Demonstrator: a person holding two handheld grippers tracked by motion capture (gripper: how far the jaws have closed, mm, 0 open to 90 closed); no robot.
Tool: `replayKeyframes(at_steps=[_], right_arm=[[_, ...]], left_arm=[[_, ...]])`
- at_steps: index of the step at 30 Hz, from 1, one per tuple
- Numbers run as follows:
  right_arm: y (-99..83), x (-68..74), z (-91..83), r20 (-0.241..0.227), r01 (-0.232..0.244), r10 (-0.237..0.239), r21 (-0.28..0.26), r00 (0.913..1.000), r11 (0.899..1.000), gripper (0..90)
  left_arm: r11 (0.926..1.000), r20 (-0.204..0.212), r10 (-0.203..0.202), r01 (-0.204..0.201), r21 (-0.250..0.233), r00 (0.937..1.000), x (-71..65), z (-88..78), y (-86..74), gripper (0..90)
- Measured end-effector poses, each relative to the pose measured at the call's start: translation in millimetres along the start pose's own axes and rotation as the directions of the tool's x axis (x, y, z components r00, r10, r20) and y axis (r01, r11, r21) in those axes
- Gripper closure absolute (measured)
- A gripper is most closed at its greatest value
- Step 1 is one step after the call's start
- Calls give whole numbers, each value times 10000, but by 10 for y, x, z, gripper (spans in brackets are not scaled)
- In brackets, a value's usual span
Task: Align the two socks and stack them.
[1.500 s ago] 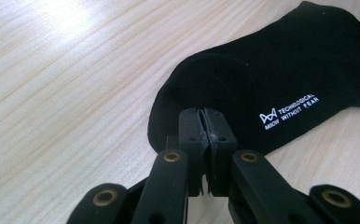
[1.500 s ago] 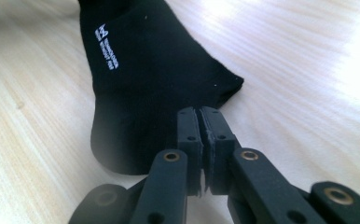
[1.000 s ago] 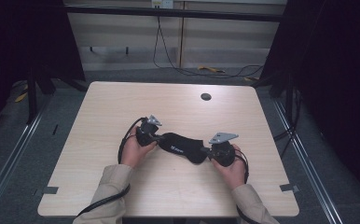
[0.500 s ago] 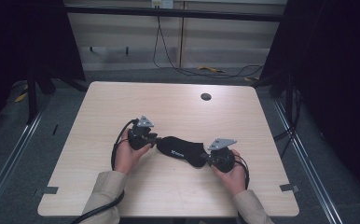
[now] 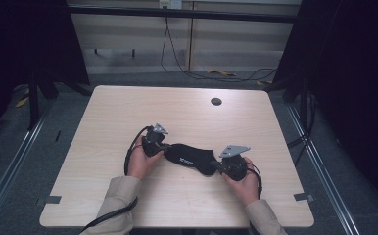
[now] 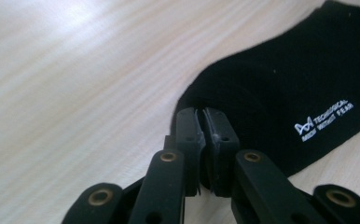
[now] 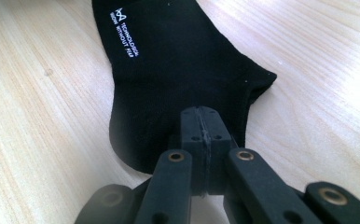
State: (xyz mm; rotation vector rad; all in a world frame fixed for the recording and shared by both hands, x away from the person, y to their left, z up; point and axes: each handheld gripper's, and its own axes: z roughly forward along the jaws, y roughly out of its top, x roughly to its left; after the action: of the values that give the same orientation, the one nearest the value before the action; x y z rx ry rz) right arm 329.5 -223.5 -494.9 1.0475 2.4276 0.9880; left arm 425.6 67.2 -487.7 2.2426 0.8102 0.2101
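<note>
A sock (image 5: 191, 158) lay flat on the tabletop (image 5: 104, 127), a little nearer the person's edge than the middle; the left hand-held gripper (image 5: 163, 145) sat at the sock's left end, its jaws having just closed there; the right hand-held gripper (image 5: 217, 168) sat at the sock's right end, slightly nearer the person; a round hole (image 5: 216, 101) lay in the tabletop well behind the sock, toward the far right; cables (image 5: 197, 73) ran across the floor beyond the far edge.

We see a black fabric sock (image 5: 191, 157) with small white lettering lying flat on the pale wooden tabletop. It stretches from ten o'clock towards four o'clock.
</note>
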Motion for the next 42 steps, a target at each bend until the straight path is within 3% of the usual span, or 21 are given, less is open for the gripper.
replayKeyframes(at_steps=[5, 7, 8, 9, 12, 14, 17, 20, 25, 32, 33, 36, 42], right_arm=[[0, 8, 2, 27, 39, -39, 15, 10000, 10000, 898], [0, 8, 2, 29, -41, 41, 10, 10000, 10000, 899], [0, 8, 2, 29, -41, 41, 10, 10000, 10000, 899], [-5, 7, 3, 30, 45, -45, -43, 10000, 10000, 898], [-6, 7, 3, 35, 71, -71, -43, 10000, 10000, 899], [-6, 6, 3, 24, 69, -69, -47, 10000, 10000, 899], [-3, 9, 3, 50, 74, -73, -18, 10000, 10000, 899], [-3, 5, 3, 29, -27, 27, -24, 10000, 10000, 899], [-16, -1, -1, -25, -32, 31, -85, 10000, 10000, 898], [-47, 37, -45, -373, 36, -37, -44, 9993, 10000, 897], [-56, 77, -59, -569, 41, -43, -24, 9984, 10000, 893], [-60, 138, -76, -765, 116, -114, 18, 9970, 9999, 872], [-23, 215, -97, -703, 132, -150, -262, 9974, 9996, 786]], left_arm=[[9990, -408, 39, -57, -439, 9992, 26, -44, 51, 853], [9986, -853, -24, -21, -525, 9964, 42, -3, 21, 749], [9986, -853, -24, -21, -525, 9964, 42, -3, 21, 707], [9986, -695, -249, 215, -488, 9973, 56, 35, -30, 708], [9963, -630, -459, 411, -756, 9970, 68, 14, -65, 707], [9974, -730, -328, 280, -662, 9968, 75, -8, -62, 708], [9935, -465, -560, 510, -1019, 9973, 90, -33, -50, 735], [9967, -30, -307, 304, -750, 9995, 38, 24, -24, 742], [9999, -288, -121, 118, -101, 9995, -9, 86, -51, 744], [9997, -246, -236, 234, -101, 9994, -80, -44, -198, 732], [9991, -164, -429, 428, -72, 9989, -96, -92, -244, 719], [9987, -291, -490, 485, -176, 9984, -101, -141, -279, 624], [9955, -171, -767, 756, -579, 9969, -97, -209, -347, 388]])
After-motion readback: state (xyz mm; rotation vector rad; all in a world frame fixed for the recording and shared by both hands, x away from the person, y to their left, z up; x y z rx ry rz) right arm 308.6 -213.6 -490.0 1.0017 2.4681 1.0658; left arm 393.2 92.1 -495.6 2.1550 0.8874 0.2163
